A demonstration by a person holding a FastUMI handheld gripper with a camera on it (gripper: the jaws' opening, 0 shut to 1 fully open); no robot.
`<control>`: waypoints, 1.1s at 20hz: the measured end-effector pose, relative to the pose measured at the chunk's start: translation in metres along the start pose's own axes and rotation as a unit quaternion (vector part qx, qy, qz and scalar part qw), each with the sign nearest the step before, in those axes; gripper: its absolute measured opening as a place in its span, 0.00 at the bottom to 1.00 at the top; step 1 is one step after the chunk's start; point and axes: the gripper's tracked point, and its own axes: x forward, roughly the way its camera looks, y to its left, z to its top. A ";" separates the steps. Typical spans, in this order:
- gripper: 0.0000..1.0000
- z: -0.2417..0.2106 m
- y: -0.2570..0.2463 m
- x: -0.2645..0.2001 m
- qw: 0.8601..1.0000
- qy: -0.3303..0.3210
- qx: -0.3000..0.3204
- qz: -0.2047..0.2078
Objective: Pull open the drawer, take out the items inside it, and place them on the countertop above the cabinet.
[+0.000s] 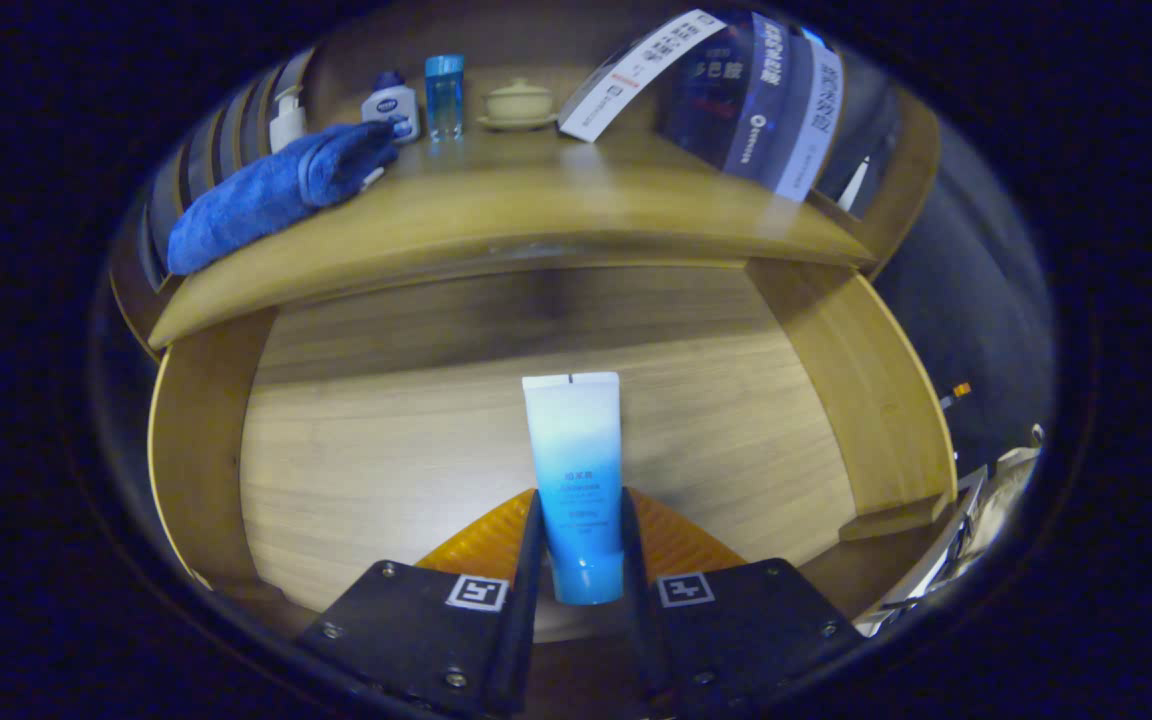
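The wooden drawer (206, 440) stands pulled open below me, its pale floor bare around one item. A white-to-blue tube (574, 470) lies between my fingers, cap end toward me and flat crimped end pointing to the drawer's back. My gripper (576, 530) is shut on the tube, a finger pressing each side of its lower half. Above the drawer runs the wooden countertop (536, 215).
On the countertop lie a folded blue towel (271, 190), a white pump bottle (286, 118), a small white bottle (391, 105), a blue clear bottle (444, 92), a lidded cream bowl (519, 103) and a dark box (751, 95) leaning at the right.
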 end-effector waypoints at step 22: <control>0.39 0.173 -0.005 -0.135 0.964 -0.262 0.047 0.029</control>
